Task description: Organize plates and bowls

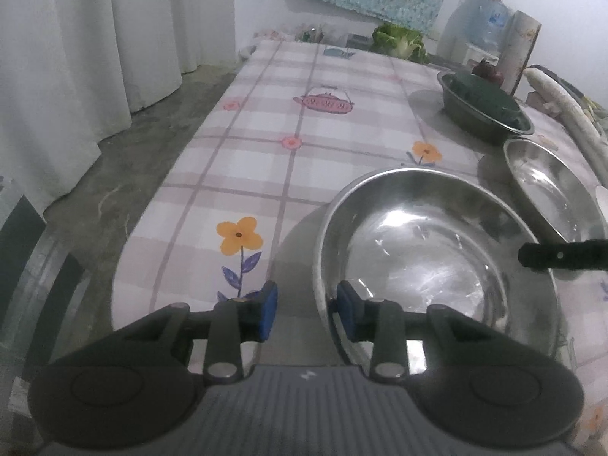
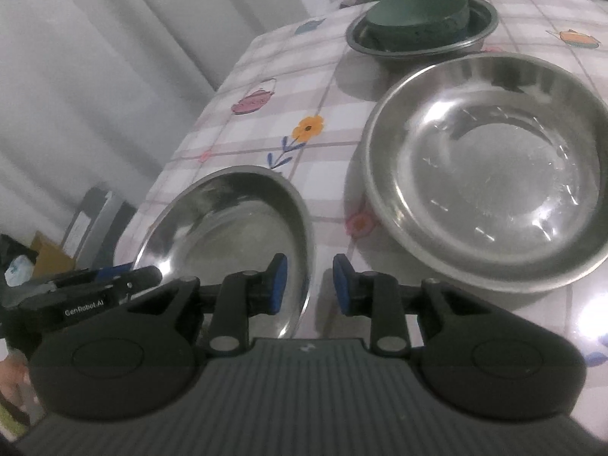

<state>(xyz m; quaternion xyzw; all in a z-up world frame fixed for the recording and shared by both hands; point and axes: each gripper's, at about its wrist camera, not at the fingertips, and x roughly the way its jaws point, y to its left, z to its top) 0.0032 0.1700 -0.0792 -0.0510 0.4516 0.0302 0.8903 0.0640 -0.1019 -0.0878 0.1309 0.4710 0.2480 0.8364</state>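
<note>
A near steel bowl (image 1: 429, 250) sits on the checked tablecloth; it also shows in the right wrist view (image 2: 231, 224). My left gripper (image 1: 307, 313) is open, its jaws on either side of this bowl's left rim. My right gripper (image 2: 309, 285) is open, its jaws on either side of the same bowl's right rim; its fingertip (image 1: 547, 256) shows in the left wrist view. A second steel bowl (image 2: 490, 174) stands beside it, also seen in the left wrist view (image 1: 551, 190). A third steel bowl (image 2: 421, 34) farther back holds a dark green dish (image 2: 418, 15).
The table's left edge (image 1: 182, 159) drops to a concrete floor beside white curtains. A leafy cabbage (image 1: 399, 40), a white radish (image 1: 562, 102), a water jug (image 1: 482, 19) and clutter stand at the far end of the table.
</note>
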